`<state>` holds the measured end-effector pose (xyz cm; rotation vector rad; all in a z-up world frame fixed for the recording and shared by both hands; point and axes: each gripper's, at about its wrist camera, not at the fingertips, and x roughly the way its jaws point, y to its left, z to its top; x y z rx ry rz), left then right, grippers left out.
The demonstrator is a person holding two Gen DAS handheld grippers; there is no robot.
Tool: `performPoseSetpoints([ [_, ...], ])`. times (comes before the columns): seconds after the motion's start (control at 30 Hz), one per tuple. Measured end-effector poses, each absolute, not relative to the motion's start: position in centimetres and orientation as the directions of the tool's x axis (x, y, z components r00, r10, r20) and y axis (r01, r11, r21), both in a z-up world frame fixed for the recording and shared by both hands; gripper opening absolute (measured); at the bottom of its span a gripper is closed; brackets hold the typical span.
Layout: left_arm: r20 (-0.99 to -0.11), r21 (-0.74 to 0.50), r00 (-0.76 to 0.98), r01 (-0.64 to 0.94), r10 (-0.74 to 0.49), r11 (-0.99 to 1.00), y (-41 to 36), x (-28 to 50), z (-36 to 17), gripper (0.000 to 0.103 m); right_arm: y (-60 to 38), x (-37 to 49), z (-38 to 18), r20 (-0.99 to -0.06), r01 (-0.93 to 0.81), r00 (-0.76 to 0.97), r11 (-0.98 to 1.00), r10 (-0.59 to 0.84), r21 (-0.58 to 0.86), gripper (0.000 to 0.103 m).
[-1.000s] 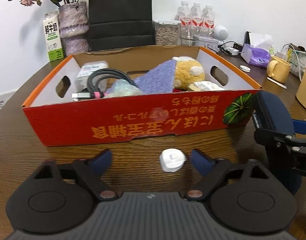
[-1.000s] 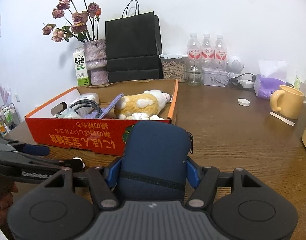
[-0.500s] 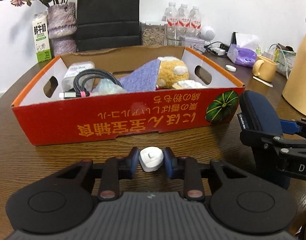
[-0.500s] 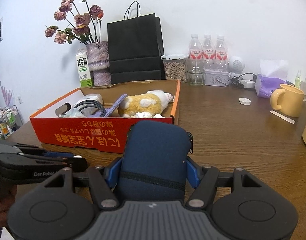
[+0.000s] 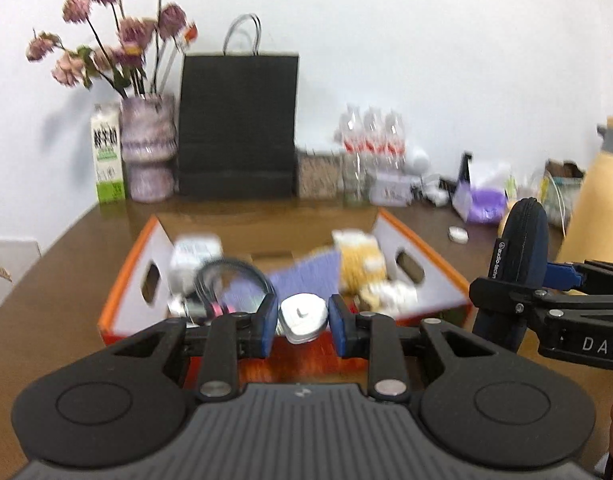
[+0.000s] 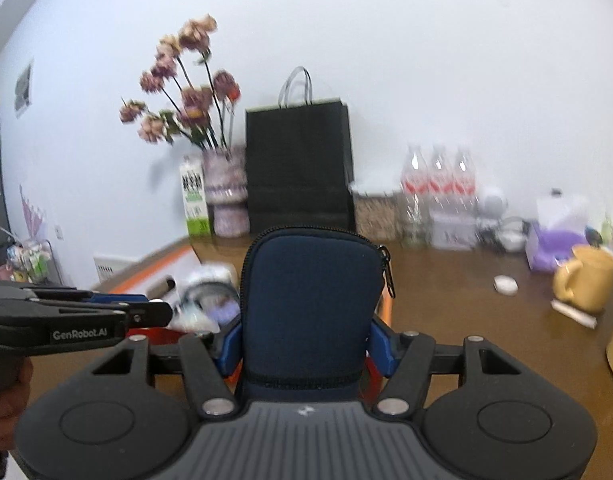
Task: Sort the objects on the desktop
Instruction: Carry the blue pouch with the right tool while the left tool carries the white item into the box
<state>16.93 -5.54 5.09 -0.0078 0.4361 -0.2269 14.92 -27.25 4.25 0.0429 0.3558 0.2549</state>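
A brown wooden desk (image 5: 58,264) is standing against a white wall, with both views blurred.

Left gripper (image 5: 302,322): its jaws are clamping a small white puck-shaped object (image 5: 303,317) between the blue pads, holding it in the air over the near wall of the red cardboard box (image 5: 122,280).

Right gripper (image 6: 308,344): its jaws are closing on a navy zip pouch (image 6: 312,312), which is standing upright between the blue pads and pressed by them on both sides; in the left wrist view the pouch is appearing at the right, just beside the box's right end.

Inside the box, a coiled black cable (image 5: 234,276), a purple cloth (image 5: 306,272) and a yellow plush toy (image 5: 360,260) are lying side by side, left to right.

Far side of the desk: a milk carton (image 5: 106,156), a vase of dried pink flowers (image 5: 146,152), a black paper bag (image 5: 238,128) and three water bottles (image 5: 370,136) are lining the wall.

Right of the box: a purple tissue box (image 6: 554,248), a yellow mug (image 6: 586,280) and a small white cap (image 6: 505,284) are resting on the desk, well apart from the box.
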Motion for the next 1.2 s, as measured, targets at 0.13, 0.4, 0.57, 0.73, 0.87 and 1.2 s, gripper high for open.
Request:
performPoseSetpoints([
  [0.13, -0.364, -0.062, 0.908, 0.196, -0.205, 0.979, -4.4, 18.3, 7.0, 0.028, -26.0, 16.6, 6.8, -0.277, -0.273, 0.918, 0.958, 0.285, 0.082, 0.061],
  [0.4, -0.362, -0.088, 0.921, 0.122, -0.146, 0.989, -2.1, 23.7, 7.0, 0.028, -21.9, 23.6, 8.4, -0.286, -0.309, 0.903, 0.947, 0.320, 0.085, 0.060],
  [0.57, -0.417, -0.082, 0.903, 0.074, -0.102, 0.994, -1.2, 27.0, 4.7, 0.028, -19.5, 28.4, 5.1, -0.393, -0.299, 0.866, 0.950, 0.309, 0.088, 0.060],
  [0.73, -0.443, -0.048, 0.895, 0.043, -0.060, 0.998, -1.0, 29.5, 2.7, 0.028, -18.5, 30.4, 3.5, -0.406, -0.289, 0.868, 0.956, 0.287, 0.058, 0.061],
  [0.87, -0.462, -0.025, 0.885, 0.057, -0.062, 0.998, -1.1, 30.1, 1.5, 0.028, -18.2, 31.6, 2.0, -0.423, -0.281, 0.863, 0.958, 0.275, 0.050, 0.061],
  [1.2, -0.429, 0.027, 0.903, 0.007, 0.006, 1.000, -1.4, 29.6, 0.8, 0.074, -19.2, 32.3, 0.3, -0.466, -0.250, 0.845, 0.964, 0.262, 0.089, 0.083],
])
